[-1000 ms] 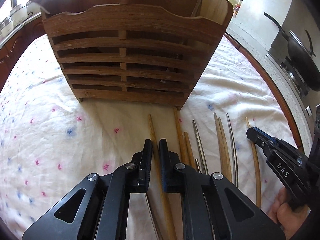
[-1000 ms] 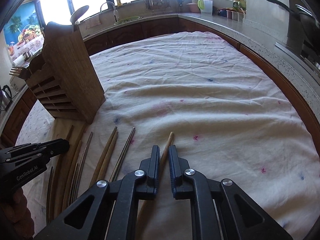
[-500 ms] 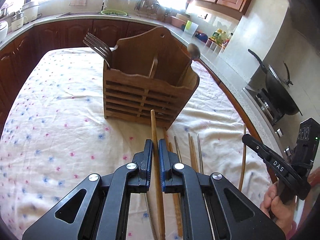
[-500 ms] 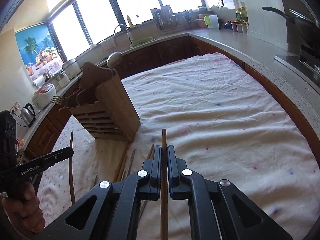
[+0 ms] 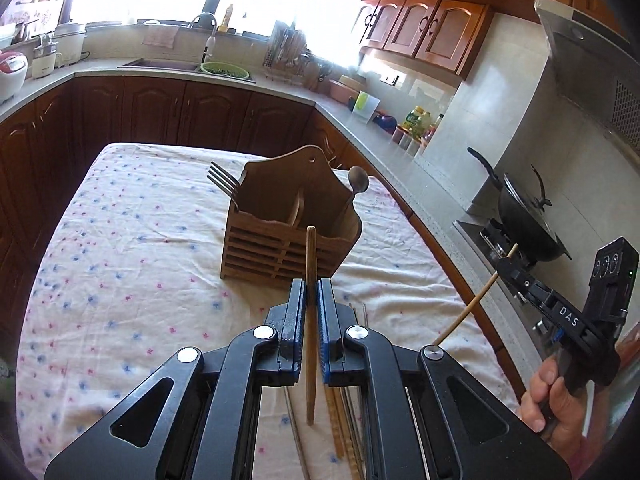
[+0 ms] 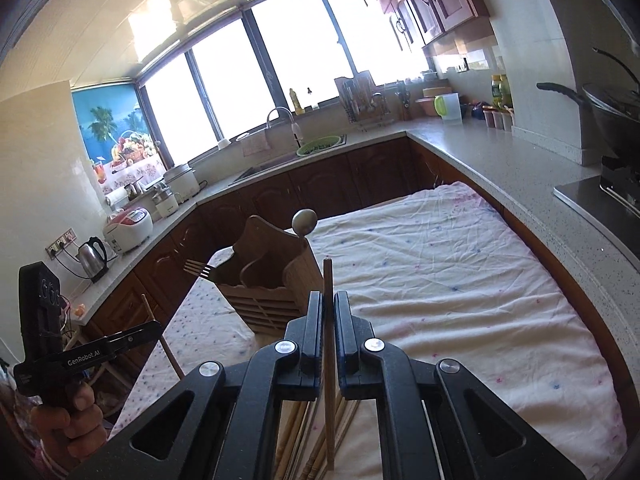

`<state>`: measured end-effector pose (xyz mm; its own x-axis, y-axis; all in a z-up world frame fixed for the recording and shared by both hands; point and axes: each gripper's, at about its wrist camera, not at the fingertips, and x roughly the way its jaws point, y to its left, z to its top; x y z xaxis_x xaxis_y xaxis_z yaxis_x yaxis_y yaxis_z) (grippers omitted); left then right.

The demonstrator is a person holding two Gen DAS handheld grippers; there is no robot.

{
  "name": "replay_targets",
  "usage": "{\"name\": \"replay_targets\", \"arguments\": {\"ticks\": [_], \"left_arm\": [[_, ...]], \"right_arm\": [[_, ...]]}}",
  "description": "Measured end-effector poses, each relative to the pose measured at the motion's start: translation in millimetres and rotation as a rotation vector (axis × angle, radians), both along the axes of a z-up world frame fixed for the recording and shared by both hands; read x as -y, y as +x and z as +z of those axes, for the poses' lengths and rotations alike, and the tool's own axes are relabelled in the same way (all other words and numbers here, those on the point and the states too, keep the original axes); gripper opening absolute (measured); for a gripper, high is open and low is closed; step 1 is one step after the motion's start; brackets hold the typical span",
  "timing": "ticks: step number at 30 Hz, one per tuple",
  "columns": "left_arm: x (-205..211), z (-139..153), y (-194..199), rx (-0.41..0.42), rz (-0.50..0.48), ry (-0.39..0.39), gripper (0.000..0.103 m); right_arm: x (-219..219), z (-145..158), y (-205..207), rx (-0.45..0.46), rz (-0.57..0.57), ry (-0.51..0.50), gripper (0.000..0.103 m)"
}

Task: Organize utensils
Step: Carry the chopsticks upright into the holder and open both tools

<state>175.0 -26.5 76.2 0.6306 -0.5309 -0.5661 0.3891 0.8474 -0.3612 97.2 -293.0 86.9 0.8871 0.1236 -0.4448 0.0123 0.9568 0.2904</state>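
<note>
Each tool pinches one chopstick, left [image 5: 311,300] and right [image 6: 328,312]; better tip them upright over the holder [image 5: 290,236] (forks one side) before lowering.

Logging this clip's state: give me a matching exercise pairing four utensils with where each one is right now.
Things:
1. fork
2. spoon
3. light wooden chopstick
4. darker wooden chopstick

Places:
A. clamped in the right tongs
B. standing at the left end of the wooden holder, tines up
C. clamped in the left tongs
D. standing at the right end of the wooden holder, bowl up

Pairs: 1-B, 2-D, 3-C, 4-A
</note>
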Motion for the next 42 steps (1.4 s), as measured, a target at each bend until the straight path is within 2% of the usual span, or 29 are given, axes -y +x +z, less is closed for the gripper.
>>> {"name": "replay_targets", "arguments": {"ticks": [17, 23, 34, 38, 42], "left_arm": [[-14, 17, -3, 0.055, 0.035, -0.030, 0.005], [-17, 37, 4, 0.106, 0.046, -0.041, 0.005], [-26, 107, 44, 0.317, 0.133, -0.056, 0.005], [-25, 104, 74, 0.331, 0.183, -0.065, 0.005], [-22, 83, 106, 0.300, 0.218, -0.077, 0.005]], "right_arm": [[-14, 17, 7, 0.051, 0.035, -0.009, 0.005], [-16, 31, 14, 0.091, 0.041, -0.009, 0.005], [-25, 91, 56, 0.274, 0.030, -0.016, 0.005], [-29, 91, 88, 0.287, 0.007, -0.020, 0.005], [-33, 68, 119, 0.245, -0.012, -0.024, 0.005]]}}
